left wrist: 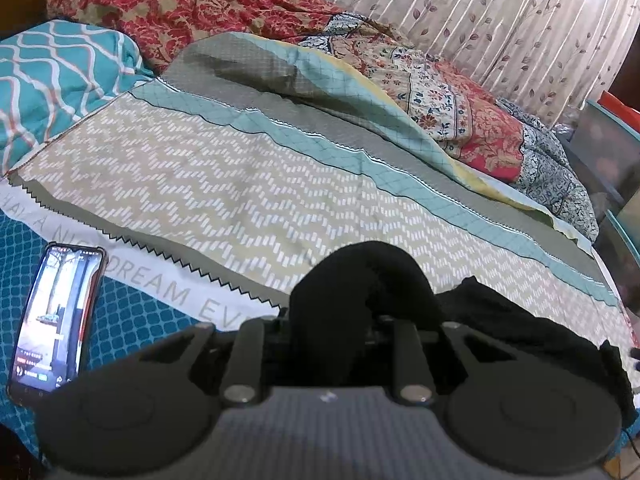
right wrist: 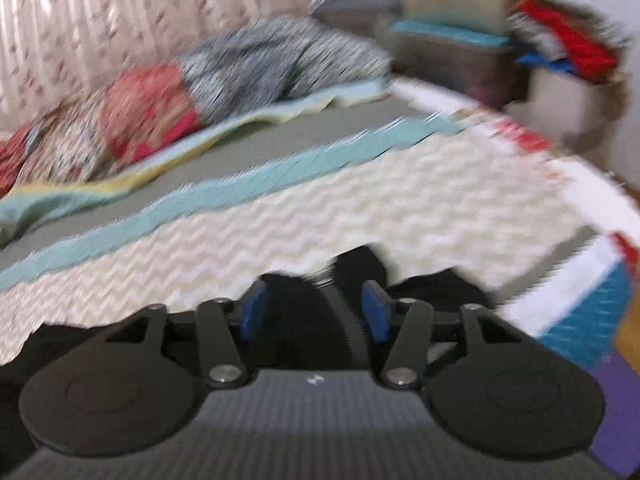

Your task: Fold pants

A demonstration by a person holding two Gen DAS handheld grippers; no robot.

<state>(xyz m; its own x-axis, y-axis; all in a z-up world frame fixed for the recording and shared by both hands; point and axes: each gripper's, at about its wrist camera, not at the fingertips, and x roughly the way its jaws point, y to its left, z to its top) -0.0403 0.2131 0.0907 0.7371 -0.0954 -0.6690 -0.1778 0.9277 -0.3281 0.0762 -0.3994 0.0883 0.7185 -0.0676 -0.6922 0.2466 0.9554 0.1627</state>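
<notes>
The black pants (left wrist: pixel 520 320) lie along the near edge of the patterned bedsheet (left wrist: pixel 240 184). A bunched fold of them rises over my left gripper (left wrist: pixel 360 300) and hides its fingertips; the jaws stand close together, shut on that fold. The right wrist view is blurred. There my right gripper (right wrist: pixel 314 304) is open, its blue pads (right wrist: pixel 254 308) well apart. Black pants cloth (right wrist: pixel 432 284) lies between and around the pads, and they do not press on it.
A lit phone (left wrist: pixel 56 320) lies on the bed at my left. A teal pillow (left wrist: pixel 52 80) and a crumpled floral quilt (left wrist: pixel 200 4) fill the far side by the curtain (left wrist: pixel 480 20). Storage boxes (right wrist: pixel 452 56) stand beyond the bed's right edge.
</notes>
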